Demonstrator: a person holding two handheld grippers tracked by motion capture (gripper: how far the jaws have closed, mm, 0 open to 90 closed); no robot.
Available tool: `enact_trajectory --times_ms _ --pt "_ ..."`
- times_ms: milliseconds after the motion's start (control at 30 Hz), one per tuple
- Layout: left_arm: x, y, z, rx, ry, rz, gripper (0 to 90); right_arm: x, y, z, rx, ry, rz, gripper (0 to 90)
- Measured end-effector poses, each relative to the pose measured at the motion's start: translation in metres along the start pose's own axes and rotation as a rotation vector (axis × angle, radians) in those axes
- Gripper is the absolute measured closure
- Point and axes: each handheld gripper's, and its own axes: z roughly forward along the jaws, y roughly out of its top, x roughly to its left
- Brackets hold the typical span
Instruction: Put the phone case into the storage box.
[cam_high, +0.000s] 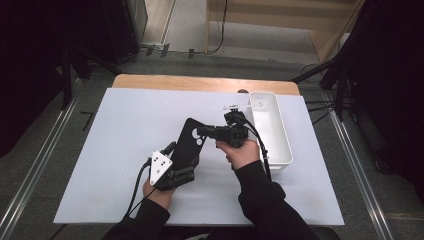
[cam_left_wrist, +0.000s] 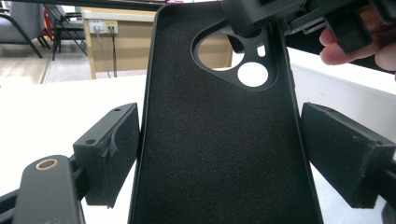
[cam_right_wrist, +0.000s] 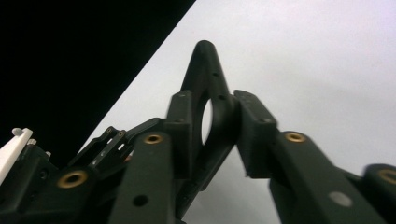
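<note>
Phone case (cam_high: 188, 145) clamped across its width in left gripper (cam_left_wrist: 219, 154), long axis running straight out from those jaws. Far end, by camera cutout (cam_left_wrist: 236, 60), pinched edge-on between clenched jaws of right gripper (cam_right_wrist: 215, 126), nearer that end.

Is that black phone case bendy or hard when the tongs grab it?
Probably a bit bendy: the phone case is a thin, empty shell. It looks light, since the left tongs hold it tilted off the table by its sides. Its matte lining probably isn't slippery.
</note>
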Motion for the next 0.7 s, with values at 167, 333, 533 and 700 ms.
enact_trajectory --times_ms 167,333,533,700 --pt "-0.0019 -0.0003 0.0008 -0.001 0.001 0.010 13.9 -0.0023 0.0002 -0.0034 0.006 0.008 0.038 71.8" --pt "-0.0021 -0.0004 0.0020 0.007 -0.003 0.013 13.7 -0.0025 -0.0003 -0.0048 0.005 0.008 0.049 73.2" --pt "-0.0023 -0.0005 0.0029 0.012 -0.009 0.011 13.5 -0.0017 -0.0004 -0.0060 0.006 0.006 0.052 74.1" --pt "-0.0028 0.0003 0.0030 0.011 -0.007 0.019 13.3 -0.0005 0.0005 -0.0069 0.009 0.016 0.058 74.6"
